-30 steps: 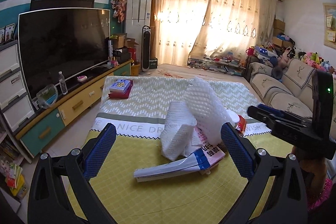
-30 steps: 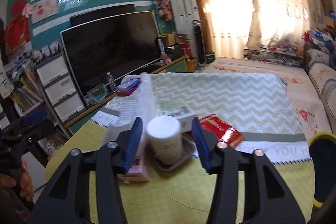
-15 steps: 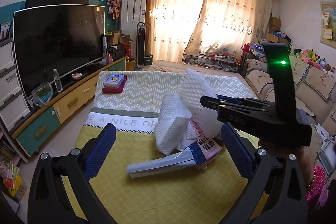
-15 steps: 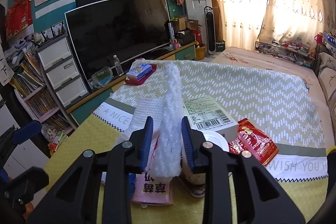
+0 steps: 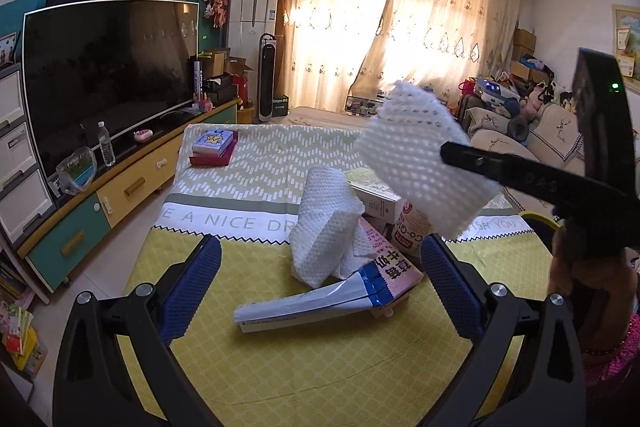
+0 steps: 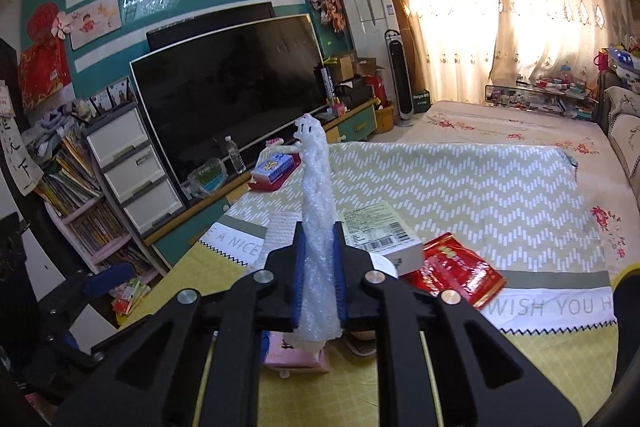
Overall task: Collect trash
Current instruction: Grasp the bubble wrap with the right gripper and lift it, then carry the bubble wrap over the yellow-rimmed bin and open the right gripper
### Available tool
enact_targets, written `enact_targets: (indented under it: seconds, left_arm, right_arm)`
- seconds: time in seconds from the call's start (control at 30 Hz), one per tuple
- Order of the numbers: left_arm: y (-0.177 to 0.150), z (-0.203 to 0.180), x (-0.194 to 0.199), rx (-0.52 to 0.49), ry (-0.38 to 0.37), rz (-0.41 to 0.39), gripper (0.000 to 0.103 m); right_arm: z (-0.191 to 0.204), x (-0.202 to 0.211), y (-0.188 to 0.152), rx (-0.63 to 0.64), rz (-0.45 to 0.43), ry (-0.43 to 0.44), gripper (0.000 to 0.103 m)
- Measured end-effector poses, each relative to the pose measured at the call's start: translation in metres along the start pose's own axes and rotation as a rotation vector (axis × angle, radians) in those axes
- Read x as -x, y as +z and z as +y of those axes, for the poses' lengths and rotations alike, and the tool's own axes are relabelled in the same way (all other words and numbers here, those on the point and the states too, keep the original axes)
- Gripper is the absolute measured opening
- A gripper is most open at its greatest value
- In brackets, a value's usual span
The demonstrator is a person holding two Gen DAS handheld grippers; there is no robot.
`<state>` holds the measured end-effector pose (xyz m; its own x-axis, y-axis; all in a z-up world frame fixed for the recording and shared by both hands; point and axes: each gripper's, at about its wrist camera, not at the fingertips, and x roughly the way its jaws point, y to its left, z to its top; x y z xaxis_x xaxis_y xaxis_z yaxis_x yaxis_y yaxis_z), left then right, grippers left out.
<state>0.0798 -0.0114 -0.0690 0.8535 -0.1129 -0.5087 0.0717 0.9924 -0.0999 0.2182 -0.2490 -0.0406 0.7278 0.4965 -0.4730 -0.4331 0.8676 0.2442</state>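
My right gripper (image 6: pixel 318 269) is shut on a white bubble-wrap sheet (image 6: pixel 317 195) and holds it lifted above the table; the sheet (image 5: pixel 420 159) also shows in the left wrist view, pinched by the right gripper (image 5: pixel 460 153). My left gripper (image 5: pixel 320 283) is open and empty, low over the yellow tablecloth (image 5: pixel 320 367). Ahead of it lie a second white foam sheet (image 5: pixel 324 227), a pink-and-blue mailer bag (image 5: pixel 340 295), a paper cup (image 5: pixel 412 227), a white box (image 6: pixel 380 235) and a red snack wrapper (image 6: pixel 456 271).
A red-and-blue box set (image 5: pixel 214 147) sits at the table's far left. A TV (image 5: pixel 108 83) on a teal and yellow cabinet (image 5: pixel 100 203) stands left. A sofa (image 5: pixel 552 131) is at the right. A yellow-rimmed bin edge (image 6: pixel 628 291) shows at the right.
My right gripper has closed on the bubble-wrap sheet and lifted it up off the pile. My left gripper has stayed open and nearly still.
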Motion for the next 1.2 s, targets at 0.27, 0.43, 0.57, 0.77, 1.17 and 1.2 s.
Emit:
enact_targets:
  seconds: [0.27, 0.43, 0.57, 0.77, 1.17, 1.2]
  left_arm:
    - [-0.003, -0.011, -0.008, -0.014, -0.018, 0.016, 0.098]
    - [-0.004, -0.021, -0.019, -0.020, -0.032, 0.035, 0.098]
    - [-0.003, -0.031, -0.025, -0.042, -0.041, 0.043, 0.098]
    - [-0.003, -0.041, -0.036, -0.053, -0.058, 0.067, 0.098]
    - [-0.008, -0.039, -0.045, -0.038, -0.065, 0.091, 0.098]
    - [-0.008, -0.038, -0.045, -0.034, -0.067, 0.092, 0.098]
  right_arm:
    - [-0.062, 0.043, -0.010, -0.081, -0.074, -0.160, 0.012]
    - [-0.121, 0.072, -0.020, -0.144, -0.139, -0.354, 0.012]
    - [-0.168, 0.089, -0.032, -0.191, -0.152, -0.509, 0.012]
    - [-0.226, 0.108, -0.049, -0.282, -0.139, -0.681, 0.013]
    - [-0.271, 0.118, -0.068, -0.366, -0.135, -0.881, 0.041]
    - [-0.271, 0.120, -0.069, -0.373, -0.142, -0.894, 0.041]
